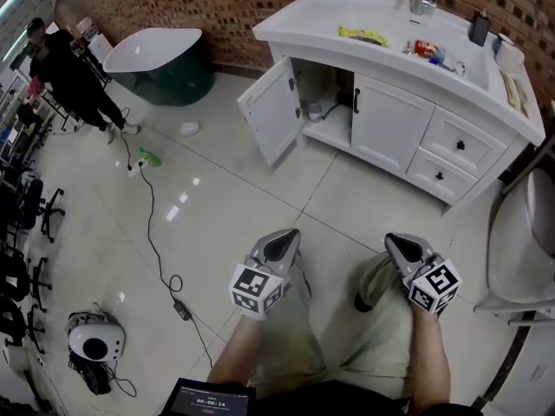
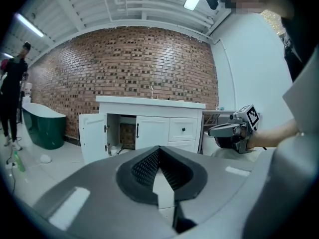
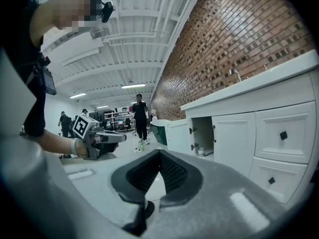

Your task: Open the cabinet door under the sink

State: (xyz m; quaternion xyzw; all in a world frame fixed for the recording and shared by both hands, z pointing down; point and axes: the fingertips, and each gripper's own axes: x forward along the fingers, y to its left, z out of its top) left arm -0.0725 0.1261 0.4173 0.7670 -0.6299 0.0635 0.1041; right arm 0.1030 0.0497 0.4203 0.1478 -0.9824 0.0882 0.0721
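Observation:
The white sink cabinet (image 1: pixel 408 102) stands against the brick wall. Its left door (image 1: pixel 271 109) is swung wide open, showing pipes inside; the right door (image 1: pixel 390 124), with a black handle, is closed. In the left gripper view the open door (image 2: pixel 93 136) stands left of the dark opening, and the right gripper view shows the open door (image 3: pixel 177 136) too. My left gripper (image 1: pixel 282 245) and right gripper (image 1: pixel 403 248) hover low over the person's knees, well back from the cabinet. The jaws of the left gripper (image 2: pixel 159 152) and of the right gripper (image 3: pixel 159 156) are shut with nothing between them.
A green bathtub (image 1: pixel 165 59) sits left of the cabinet. A black cable (image 1: pixel 156 232) trails across the tiled floor past a green bottle (image 1: pixel 149 158). A person (image 1: pixel 74 76) stands at the far left. A toilet (image 1: pixel 525 250) is at the right. Two drawers (image 1: pixel 455 154) sit beside the doors.

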